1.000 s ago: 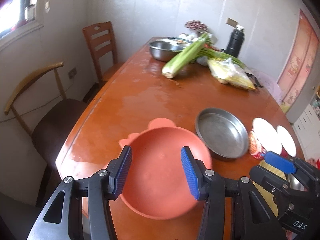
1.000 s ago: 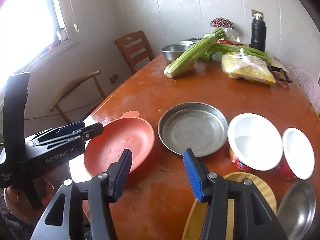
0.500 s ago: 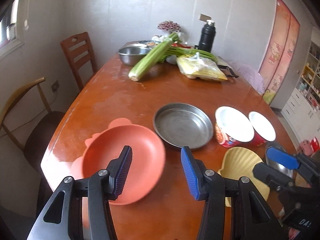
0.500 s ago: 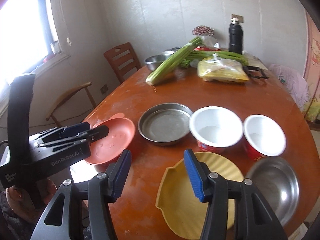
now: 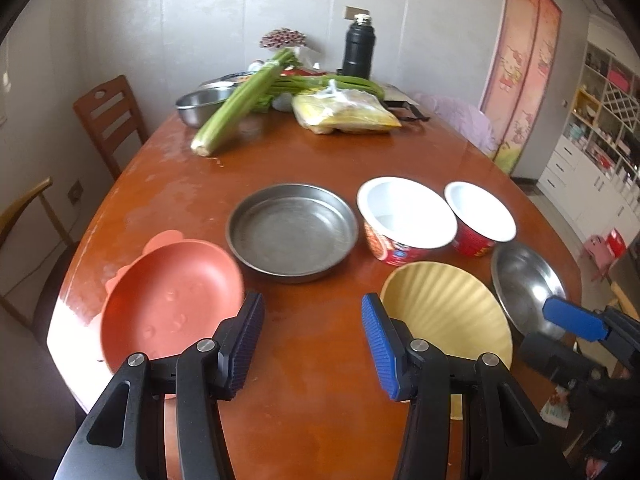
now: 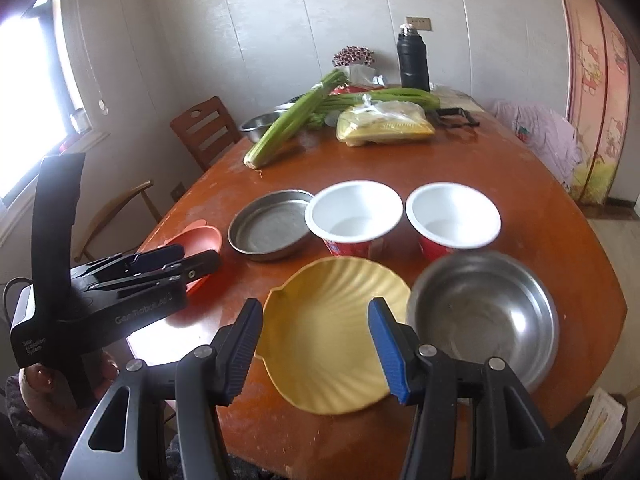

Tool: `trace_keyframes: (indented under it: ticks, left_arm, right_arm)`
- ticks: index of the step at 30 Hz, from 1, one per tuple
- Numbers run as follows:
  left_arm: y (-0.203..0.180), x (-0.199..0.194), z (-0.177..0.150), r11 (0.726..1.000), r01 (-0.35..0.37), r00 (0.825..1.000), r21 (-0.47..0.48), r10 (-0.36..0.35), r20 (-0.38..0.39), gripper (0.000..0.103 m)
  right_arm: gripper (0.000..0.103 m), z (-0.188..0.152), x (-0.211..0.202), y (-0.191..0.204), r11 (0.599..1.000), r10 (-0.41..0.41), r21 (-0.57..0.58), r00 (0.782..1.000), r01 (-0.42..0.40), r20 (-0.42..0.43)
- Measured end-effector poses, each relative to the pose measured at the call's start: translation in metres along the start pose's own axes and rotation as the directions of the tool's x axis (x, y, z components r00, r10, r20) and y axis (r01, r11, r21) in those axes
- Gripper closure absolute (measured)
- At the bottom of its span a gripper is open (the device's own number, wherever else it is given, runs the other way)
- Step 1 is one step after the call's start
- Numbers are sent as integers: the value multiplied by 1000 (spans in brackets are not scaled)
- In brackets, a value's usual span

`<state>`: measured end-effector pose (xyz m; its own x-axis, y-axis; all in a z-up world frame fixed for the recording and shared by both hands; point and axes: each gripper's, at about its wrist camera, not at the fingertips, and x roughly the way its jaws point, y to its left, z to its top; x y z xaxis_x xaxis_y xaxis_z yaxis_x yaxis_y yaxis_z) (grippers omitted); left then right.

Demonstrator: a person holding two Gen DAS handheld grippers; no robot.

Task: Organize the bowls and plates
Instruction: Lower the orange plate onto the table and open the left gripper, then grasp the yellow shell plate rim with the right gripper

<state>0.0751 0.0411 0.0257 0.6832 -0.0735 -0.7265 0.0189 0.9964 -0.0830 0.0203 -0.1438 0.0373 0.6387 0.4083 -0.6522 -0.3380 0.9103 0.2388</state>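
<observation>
Between left fingers: left gripper (image 5: 312,344) parted, nothing held, bare table (image 5: 304,380) below.
Between right fingers: right gripper (image 6: 316,350) parted, empty, above the yellow plate (image 6: 332,332).
Left of left gripper: pink plate (image 5: 168,296).
Right of right gripper: steel bowl (image 6: 486,316), touching the yellow plate.
Just beyond: steel pan (image 5: 292,232), then two red cups (image 5: 406,218) side by side.
Far end: celery (image 5: 240,104), yellow bag (image 5: 344,114), black flask (image 5: 359,46).

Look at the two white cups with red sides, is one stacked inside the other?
No, the two white cups stand side by side on the table, each with its empty inside showing.
</observation>
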Motion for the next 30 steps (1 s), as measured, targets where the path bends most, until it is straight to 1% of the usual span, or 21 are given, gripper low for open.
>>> trace_keyframes:
  ticks: [3, 6, 9, 13, 17, 21, 30]
  left_arm:
    - [-9, 5, -1, 1000, 12, 1000, 25, -12, -13, 51]
    - [-18, 13, -1, 998, 22, 999, 57, -21, -31, 51]
    - [-26, 21, -1, 996, 30, 999, 87, -26, -45, 51]
    - [-36, 36, 0, 991, 48, 996, 122, -39, -75, 51]
    - [-43, 51, 4, 988, 47, 995, 149, -33, -98, 51]
    - [-45, 63, 7, 985, 47, 993, 163, -28, -112, 51]
    - [-49, 89, 11, 985, 69, 988, 160, -46, -148, 51]
  right_arm:
    - [49, -10, 0, 0, 1000, -12, 12, 1000, 12, -9]
    - [49, -18, 0, -1, 1000, -4, 21, 1000, 4, -26]
    - [49, -26, 0, -7, 998, -15, 63, 1000, 17, -25]
    - [49, -41, 8, -15, 994, -43, 95, 996, 51, -79]
    - [49, -52, 16, -22, 990, -48, 122, 991, 63, -127]
    - [49, -54, 20, -31, 985, -57, 155, 989, 79, -140]
    - [49, -51, 36, -36, 982, -65, 165, 984, 93, -166]
